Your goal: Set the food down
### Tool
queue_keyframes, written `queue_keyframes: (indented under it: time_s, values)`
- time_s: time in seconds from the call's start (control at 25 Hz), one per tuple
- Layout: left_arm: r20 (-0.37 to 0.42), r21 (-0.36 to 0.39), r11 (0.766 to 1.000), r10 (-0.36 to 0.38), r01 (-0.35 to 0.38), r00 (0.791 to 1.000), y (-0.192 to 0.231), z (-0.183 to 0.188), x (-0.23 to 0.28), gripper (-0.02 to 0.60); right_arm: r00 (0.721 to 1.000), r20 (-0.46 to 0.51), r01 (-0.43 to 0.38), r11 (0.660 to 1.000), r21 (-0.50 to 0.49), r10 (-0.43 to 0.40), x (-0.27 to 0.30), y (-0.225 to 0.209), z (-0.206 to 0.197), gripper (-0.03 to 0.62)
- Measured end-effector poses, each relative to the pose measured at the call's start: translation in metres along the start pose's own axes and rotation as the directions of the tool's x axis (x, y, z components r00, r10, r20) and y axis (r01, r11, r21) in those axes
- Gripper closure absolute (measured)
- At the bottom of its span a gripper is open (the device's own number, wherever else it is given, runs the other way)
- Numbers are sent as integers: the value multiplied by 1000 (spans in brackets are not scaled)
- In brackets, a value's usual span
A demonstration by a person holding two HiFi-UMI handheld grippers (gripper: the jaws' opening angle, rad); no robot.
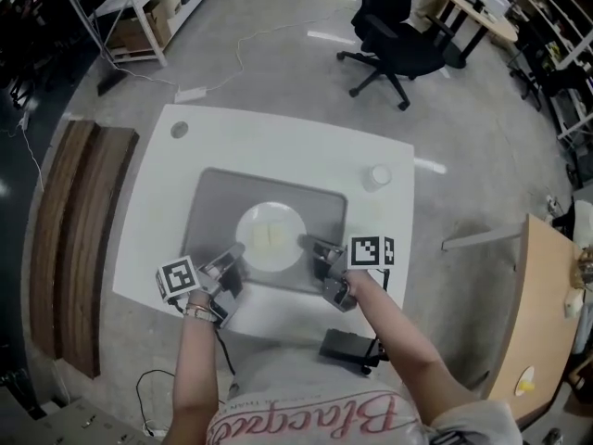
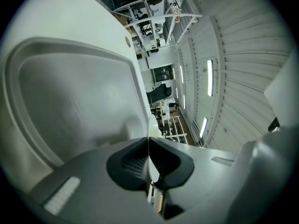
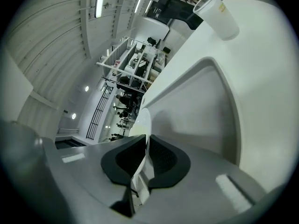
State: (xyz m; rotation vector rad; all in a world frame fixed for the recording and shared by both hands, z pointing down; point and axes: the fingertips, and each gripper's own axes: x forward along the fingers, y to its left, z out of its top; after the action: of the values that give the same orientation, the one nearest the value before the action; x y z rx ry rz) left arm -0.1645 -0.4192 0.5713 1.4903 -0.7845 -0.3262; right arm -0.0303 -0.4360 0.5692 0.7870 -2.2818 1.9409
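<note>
Our left gripper (image 1: 233, 251) and right gripper (image 1: 309, 243) have their jaws clamped on the plate (image 1: 250, 221) rim, holding the food (image 1: 270, 235) over the tray (image 1: 218, 197). We judge landing and release remain.

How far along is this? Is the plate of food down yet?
Done: the round white plate with pale food is over the grey rectangular tray. In hand: the left gripper and right gripper each clamp its rim. Left: I cannot tell if it rests there; both must let go.
</note>
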Motion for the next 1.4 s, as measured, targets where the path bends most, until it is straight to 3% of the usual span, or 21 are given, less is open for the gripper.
queue_keyframes:
  time_s: [0.12, 0.36, 0.52, 0.72, 0.8, 1.04, 1.24, 1.4]
  values:
    - [-16, 9, 1000, 30, -30, 999, 7, 2, 6, 566, 999, 11, 38, 999, -1, -38, 4, -6, 2, 568]
    - [-50, 109, 981, 166, -160, 985, 15, 6, 12, 562, 982, -14, 188, 978, -88, -190, 12, -22, -2, 549]
    - [-53, 229, 929, 311, -292, 949, 21, 9, 14, 552, 956, -16, 284, 938, -196, -293, 17, -25, -4, 548]
    - [-60, 343, 828, 490, -443, 870, 34, 7, 18, 537, 914, -8, 383, 868, -317, -406, 19, -31, -4, 539]
    - [-55, 363, 798, 533, -481, 844, 38, 7, 18, 532, 899, -5, 407, 841, -357, -437, 21, -33, -5, 533]
    - [-38, 353, 776, 570, -523, 821, 42, 11, 19, 526, 879, 40, 435, 766, -473, -474, 23, -32, 1, 499]
    - [12, 432, 698, 628, -571, 778, 48, 19, 14, 512, 861, 143, 476, 675, -563, -488, 23, -28, 13, 527]
    - [65, 459, 666, 634, -588, 770, 46, 25, 14, 452, 855, 186, 494, 655, -572, -483, 14, -26, 21, 513]
